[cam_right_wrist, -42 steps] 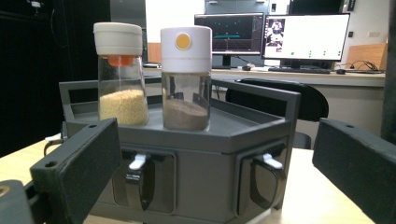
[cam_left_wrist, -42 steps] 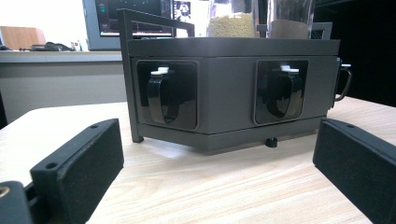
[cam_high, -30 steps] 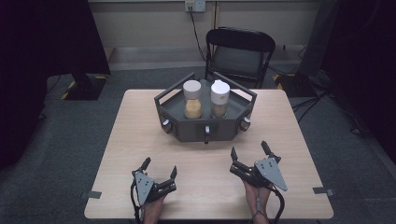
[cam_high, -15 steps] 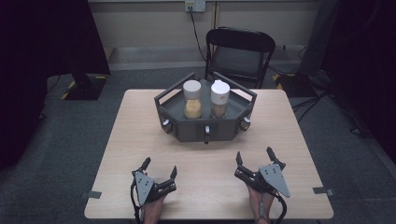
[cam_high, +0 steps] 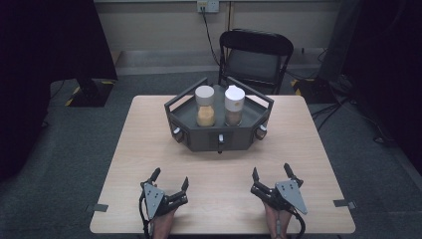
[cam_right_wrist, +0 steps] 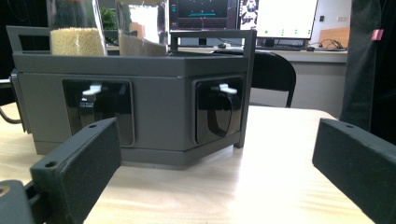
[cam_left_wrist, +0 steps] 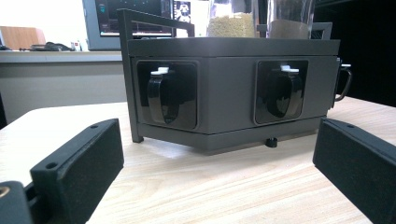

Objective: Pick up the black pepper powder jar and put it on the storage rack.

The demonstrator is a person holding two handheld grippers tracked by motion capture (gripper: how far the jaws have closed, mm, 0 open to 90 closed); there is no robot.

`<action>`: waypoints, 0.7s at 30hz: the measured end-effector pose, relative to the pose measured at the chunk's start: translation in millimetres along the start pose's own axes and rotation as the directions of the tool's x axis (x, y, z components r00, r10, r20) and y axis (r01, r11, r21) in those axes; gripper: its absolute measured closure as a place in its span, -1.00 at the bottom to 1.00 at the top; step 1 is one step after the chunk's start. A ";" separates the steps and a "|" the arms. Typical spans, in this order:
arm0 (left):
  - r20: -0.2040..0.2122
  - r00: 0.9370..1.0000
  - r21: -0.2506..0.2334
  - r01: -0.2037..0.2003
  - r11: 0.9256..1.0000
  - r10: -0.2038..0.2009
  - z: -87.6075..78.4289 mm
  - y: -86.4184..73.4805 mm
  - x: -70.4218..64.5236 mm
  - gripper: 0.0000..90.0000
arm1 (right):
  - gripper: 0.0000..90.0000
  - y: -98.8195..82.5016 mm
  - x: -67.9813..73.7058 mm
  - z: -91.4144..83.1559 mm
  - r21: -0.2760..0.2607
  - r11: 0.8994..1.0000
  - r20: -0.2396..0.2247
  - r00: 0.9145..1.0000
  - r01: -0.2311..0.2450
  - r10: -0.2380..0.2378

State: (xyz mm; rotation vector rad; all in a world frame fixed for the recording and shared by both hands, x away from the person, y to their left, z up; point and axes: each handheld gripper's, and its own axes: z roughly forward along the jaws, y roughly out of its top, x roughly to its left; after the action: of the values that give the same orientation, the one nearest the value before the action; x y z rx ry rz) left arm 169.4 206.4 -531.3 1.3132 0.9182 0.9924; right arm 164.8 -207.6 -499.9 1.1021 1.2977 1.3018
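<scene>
Left hand-held gripper (cam_high: 169,182): jaws wide apart, empty, resting low on the bench (cam_high: 149,129) | Right hand-held gripper (cam_high: 271,175): wide open, empty, has drifted slightly outward over the last second | Dark hexagonal tray (cam_high: 199,140) with two jars well ahead of both, untouched | Reads as pre-approach; nothing begun.

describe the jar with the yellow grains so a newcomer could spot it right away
On the table sits a dark six-sided tray holding two clear jars. The yellow-grain jar is the left one in the high view; its neighbour holds browner contents under a whiter lid.
</scene>
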 end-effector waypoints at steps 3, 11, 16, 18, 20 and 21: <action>0.000 1.000 0.000 0.000 1.000 0.000 0.0 0.0 0.0 -0.97 | -1.00 -3.4 0.1 -1.2 0.002 1.000 0.003 1.000 -0.003 0.003; 0.000 1.000 0.000 0.000 1.000 0.000 0.0 0.0 0.0 -0.97 | -0.99 -11.6 0.8 -3.4 0.012 1.000 0.008 1.000 -0.008 0.008; 0.000 1.000 0.000 0.000 1.000 0.000 0.0 0.0 0.0 -0.98 | -0.99 -15.7 1.7 -4.5 0.015 1.000 0.012 1.000 -0.013 0.013; 0.000 1.000 0.000 0.000 1.000 0.000 0.0 0.0 0.0 -0.97 | -0.99 -18.1 2.4 -4.8 0.015 1.000 0.015 1.000 -0.016 0.016; 0.000 1.000 0.000 0.000 1.000 0.000 0.0 0.0 0.0 -0.97 | -0.99 -19.8 3.2 -4.5 0.021 1.000 0.018 1.000 -0.014 0.014; 0.000 1.000 0.000 0.000 1.000 0.000 0.0 0.0 0.0 -0.97 | -0.99 -20.4 3.1 -4.3 0.024 1.000 0.018 1.000 -0.014 0.014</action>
State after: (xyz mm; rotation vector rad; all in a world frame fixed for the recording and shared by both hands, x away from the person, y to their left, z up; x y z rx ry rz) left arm 169.4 206.4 -531.4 1.3131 0.9182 0.9922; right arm 160.7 -205.6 -520.5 1.1391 1.2981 1.2865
